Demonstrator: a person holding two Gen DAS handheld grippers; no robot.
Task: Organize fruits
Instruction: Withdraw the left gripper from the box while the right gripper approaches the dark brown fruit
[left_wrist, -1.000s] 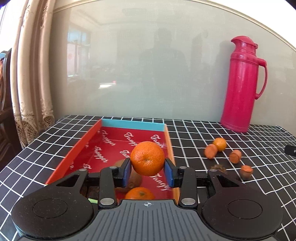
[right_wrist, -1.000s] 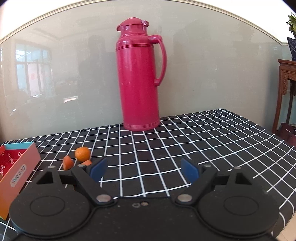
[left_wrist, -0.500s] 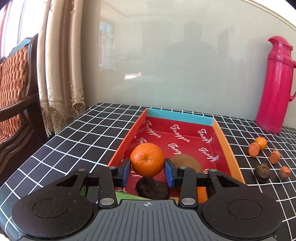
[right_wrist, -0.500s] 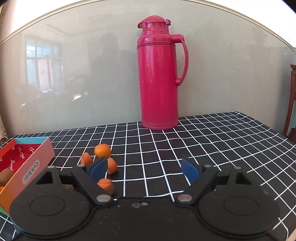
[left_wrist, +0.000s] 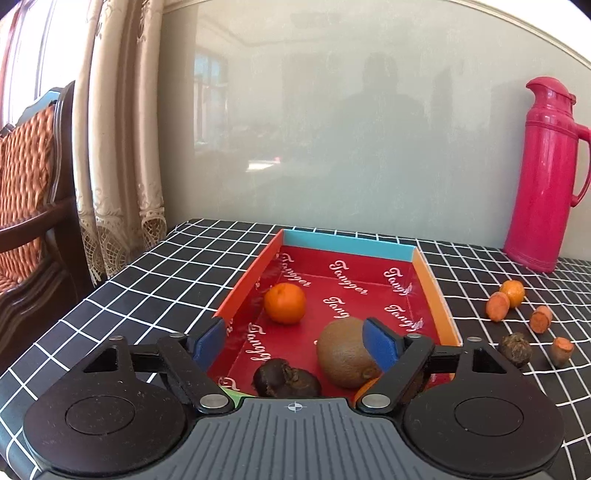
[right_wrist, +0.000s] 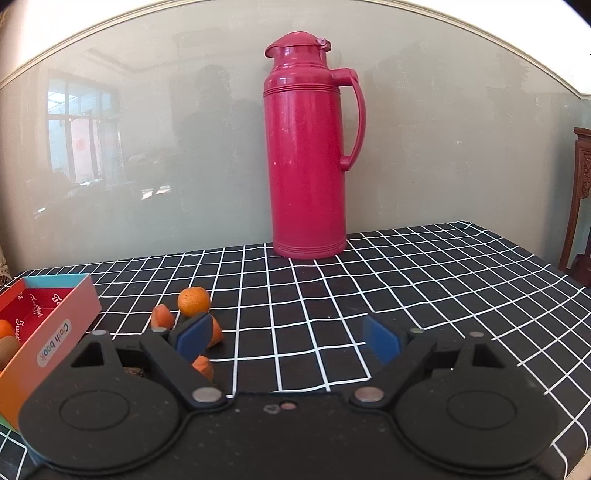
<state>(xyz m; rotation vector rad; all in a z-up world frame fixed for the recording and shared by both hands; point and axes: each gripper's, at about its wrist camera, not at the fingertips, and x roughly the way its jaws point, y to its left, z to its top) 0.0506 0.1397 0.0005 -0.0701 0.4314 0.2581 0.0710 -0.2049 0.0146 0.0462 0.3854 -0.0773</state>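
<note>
The left gripper (left_wrist: 295, 341) is seen opening above the red box (left_wrist: 430, 275), with nothing gripped. The released mandarin (left_wrist: 285, 302) lies inside, beside a kiwi (left_wrist: 343, 352). The right gripper (right_wrist: 287, 338) is held wide open and empty.

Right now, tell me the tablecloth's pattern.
Black tablecloth with a white grid; clearest in the right wrist view.

The bench (right_wrist: 424, 295), under a black white-gridded cloth, carries an open red box (left_wrist: 432, 280) directly ahead of the left claw (left_wrist: 295, 345). Right of that claw lie a small orange (left_wrist: 514, 292), cut orange pieces (left_wrist: 541, 319) and a dark fruit (left_wrist: 515, 349); a pink flask (right_wrist: 306, 155) stands beyond the right claw (right_wrist: 288, 338).
</note>
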